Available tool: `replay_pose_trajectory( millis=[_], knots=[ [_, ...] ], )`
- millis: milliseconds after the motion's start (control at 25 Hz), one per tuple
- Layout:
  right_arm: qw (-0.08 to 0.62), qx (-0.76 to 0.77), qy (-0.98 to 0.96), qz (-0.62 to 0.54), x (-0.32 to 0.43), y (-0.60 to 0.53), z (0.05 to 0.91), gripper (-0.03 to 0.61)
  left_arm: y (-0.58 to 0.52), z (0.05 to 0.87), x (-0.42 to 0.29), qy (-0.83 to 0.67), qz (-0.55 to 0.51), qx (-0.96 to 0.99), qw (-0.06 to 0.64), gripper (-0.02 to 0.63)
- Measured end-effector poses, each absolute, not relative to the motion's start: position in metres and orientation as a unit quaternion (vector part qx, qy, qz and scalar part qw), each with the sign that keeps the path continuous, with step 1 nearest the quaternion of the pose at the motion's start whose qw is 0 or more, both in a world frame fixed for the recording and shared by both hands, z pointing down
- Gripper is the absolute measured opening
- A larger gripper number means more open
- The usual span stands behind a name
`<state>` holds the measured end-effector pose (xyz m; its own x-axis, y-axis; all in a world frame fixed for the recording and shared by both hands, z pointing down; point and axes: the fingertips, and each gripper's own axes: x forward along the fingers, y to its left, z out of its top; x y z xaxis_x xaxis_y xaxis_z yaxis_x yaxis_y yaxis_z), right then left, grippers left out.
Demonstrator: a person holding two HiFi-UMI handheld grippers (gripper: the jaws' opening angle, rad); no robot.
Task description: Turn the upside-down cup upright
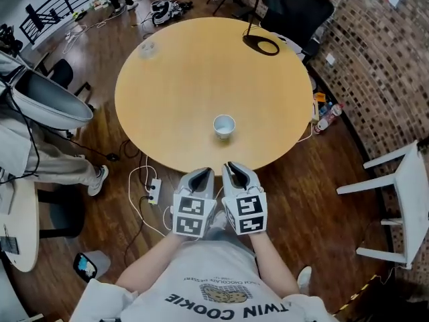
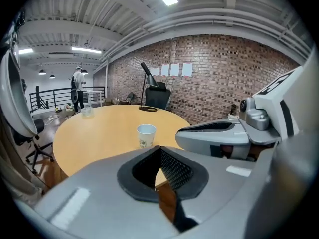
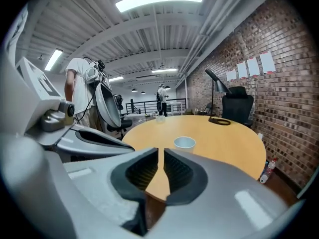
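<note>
Already the cup (image 1: pixel 224 126) stands upright on the round table (image 1: pixel 167 86), mouth up, its long axis vertical, near the table's near edge.

At far left a small clear container (image 1: pixel 147 47) sits by the far rim; its contents are too small to make out.

The left gripper (image 1: pixel 201 173) hangs off the table edge close to the person's body, pads pressed together on nothing.

The cup lies straight ahead, between the lines of the two grippers, and looks empty inside.

The right gripper (image 1: pixel 236 168), just beside the left, shows a thin slit between its pads and holds nothing; it seems slightly the nearer.

Judging by this, no turning is left to do.
</note>
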<state>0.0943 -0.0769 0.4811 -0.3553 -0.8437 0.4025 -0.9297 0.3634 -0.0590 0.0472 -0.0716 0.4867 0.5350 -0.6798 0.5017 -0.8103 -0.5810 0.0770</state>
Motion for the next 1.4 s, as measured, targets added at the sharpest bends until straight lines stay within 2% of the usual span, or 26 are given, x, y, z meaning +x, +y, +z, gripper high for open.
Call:
replay_pose_trajectory(
  millis=[240,760,1160,1400],
  knots=[
    [0.194,0.517,-0.827,0.106,0.105,-0.114,0.487,0.067,-0.099,0.479,0.050,-0.464,0.211,0.849,0.142,0.006],
    [0.375,0.407,-0.833,-0.023,0.082,-0.184,0.514,0.072,-0.156,0.484,0.032,-0.481,0.212,0.836,0.160,0.006],
    [0.484,0.342,-0.805,-0.017,0.070,-0.211,0.552,0.072,-0.202,0.488,0.027,-0.464,0.198,0.845,0.175,0.006],
    [0.494,0.329,-0.805,0.008,0.071,-0.210,0.562,0.057,-0.211,0.494,0.023,-0.463,0.198,0.845,0.182,0.006]
  ],
)
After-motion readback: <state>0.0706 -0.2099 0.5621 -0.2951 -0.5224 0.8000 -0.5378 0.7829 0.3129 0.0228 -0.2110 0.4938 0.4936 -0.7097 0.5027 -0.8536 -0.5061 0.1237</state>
